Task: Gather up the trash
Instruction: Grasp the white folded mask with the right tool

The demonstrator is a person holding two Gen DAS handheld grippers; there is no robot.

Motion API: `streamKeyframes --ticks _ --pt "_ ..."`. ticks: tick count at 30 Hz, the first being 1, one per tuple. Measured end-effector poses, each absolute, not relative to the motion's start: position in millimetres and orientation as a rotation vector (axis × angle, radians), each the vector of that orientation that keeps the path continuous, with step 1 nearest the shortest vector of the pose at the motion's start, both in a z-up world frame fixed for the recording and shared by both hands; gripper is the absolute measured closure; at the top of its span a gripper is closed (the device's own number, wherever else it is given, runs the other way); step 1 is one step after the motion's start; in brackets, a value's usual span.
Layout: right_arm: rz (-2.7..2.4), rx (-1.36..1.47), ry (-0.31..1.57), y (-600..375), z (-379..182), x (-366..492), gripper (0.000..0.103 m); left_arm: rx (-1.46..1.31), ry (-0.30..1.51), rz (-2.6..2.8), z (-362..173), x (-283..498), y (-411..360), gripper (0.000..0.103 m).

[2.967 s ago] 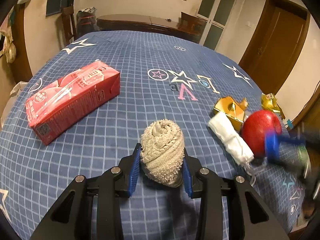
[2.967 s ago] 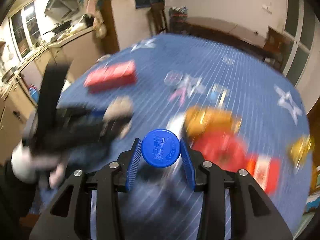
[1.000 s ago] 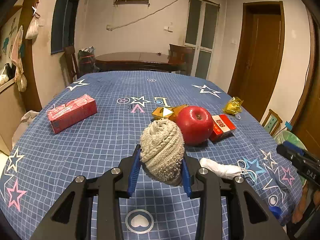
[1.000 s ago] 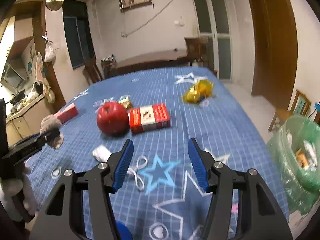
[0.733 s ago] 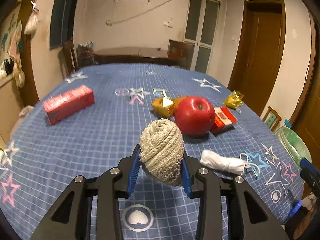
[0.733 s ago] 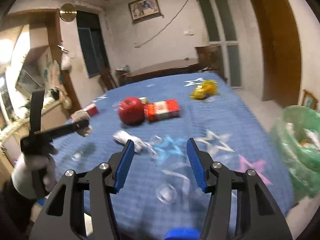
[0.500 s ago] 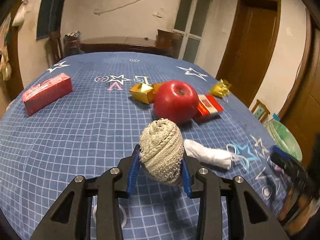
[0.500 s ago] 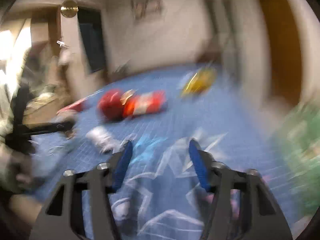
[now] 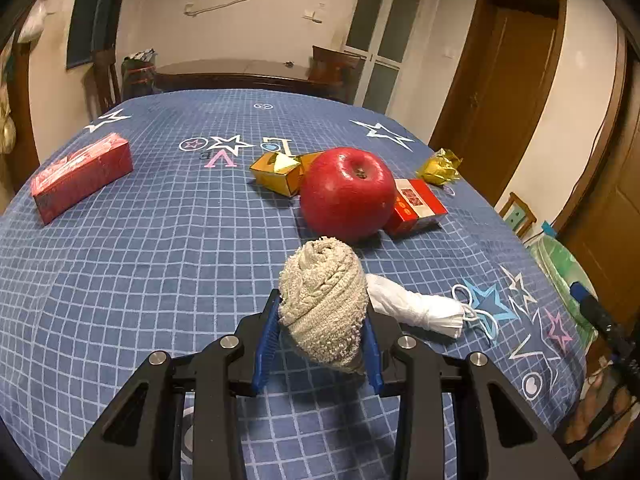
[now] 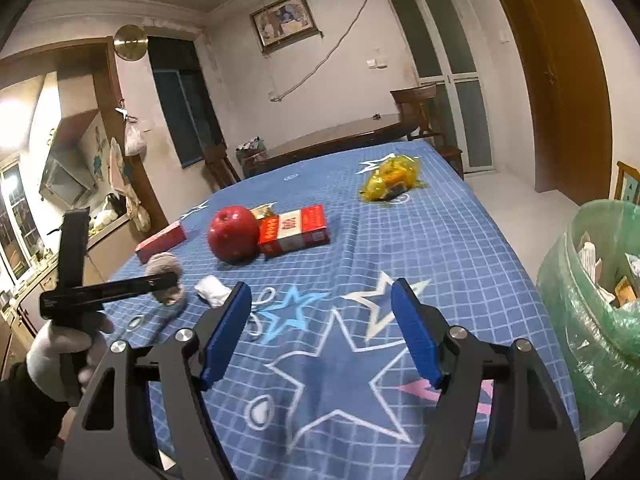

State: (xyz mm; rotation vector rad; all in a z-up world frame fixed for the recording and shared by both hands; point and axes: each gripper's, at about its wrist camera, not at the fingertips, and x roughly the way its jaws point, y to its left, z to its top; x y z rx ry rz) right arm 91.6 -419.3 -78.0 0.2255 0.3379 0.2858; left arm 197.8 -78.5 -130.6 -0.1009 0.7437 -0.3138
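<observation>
Nubby knitted beige bundle (image 9: 323,304) squeezed between blue ribbed jaws; glossy apple (image 9: 347,193) beyond.

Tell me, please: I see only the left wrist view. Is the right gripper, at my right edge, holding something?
Observer: No. The right gripper is empty. Its jaws have just been opening and stand wide above the blue star-patterned tablecloth.
Operator: Where is the bin? I see only a green edge.
Observer: The green plastic-lined bin stands beside the table, to the right of that gripper, with paper scraps inside.
Operator: Is my load over it?
Observer: No. The left gripper holds the beige knitted roll above the cloth's left side, far from the bin.
</observation>
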Motion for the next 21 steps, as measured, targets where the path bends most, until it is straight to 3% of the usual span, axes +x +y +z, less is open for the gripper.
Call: streamKeyframes --ticks 8,14,18,19,21 --pt "0.478 -0.125 0.636 -338.5 -64.0 143.3 0.033 -0.065 0.808 -0.31 -135.0 202.9 -76.8 0.066" --pt "0.583 -0.227 0.721 -288.5 -56.9 197.2 0.034 -0.075 0.815 -0.296 -136.1 198.8 -64.9 0.066" --pt "0.612 -0.291 0.811 -256.5 -66.5 223.0 0.05 -0.076 0.818 -0.282 -136.4 198.4 -60.3 0.066" --pt "0.603 -0.311 0.828 -251.3 -70.8 226.5 0.058 -0.075 0.817 -0.28 -136.4 198.0 -59.7 0.066" --pt "0.577 -0.334 0.843 -247.7 -76.4 222.5 0.061 -0.073 0.812 -0.276 -135.9 196.9 -58.9 0.066"
